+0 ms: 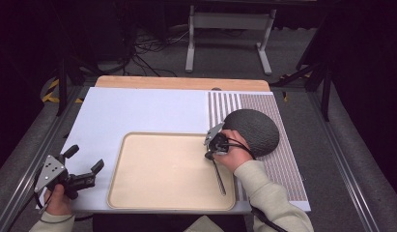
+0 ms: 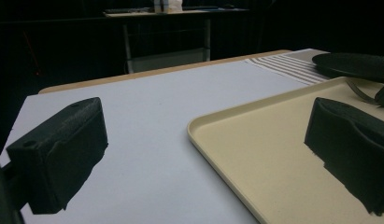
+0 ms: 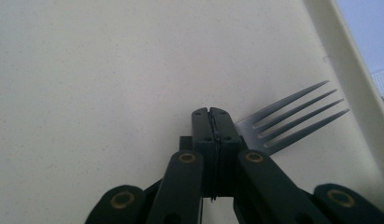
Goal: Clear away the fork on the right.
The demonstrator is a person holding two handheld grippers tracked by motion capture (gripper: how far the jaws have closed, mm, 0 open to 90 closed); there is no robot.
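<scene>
A fork (image 3: 292,119) was held in the clamped right gripper (image 3: 211,122) at the tray's (image 1: 138,193) three o'clock edge, evidently being laid down, so release seemed due next, while the left gripper (image 1: 85,163) was kept wide apart at nine o'clock.

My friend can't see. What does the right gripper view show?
The right gripper, its black fingers shut, holds a metal fork over a beige tray. The fork's four tines point up and right toward the tray's raised edge.
</scene>
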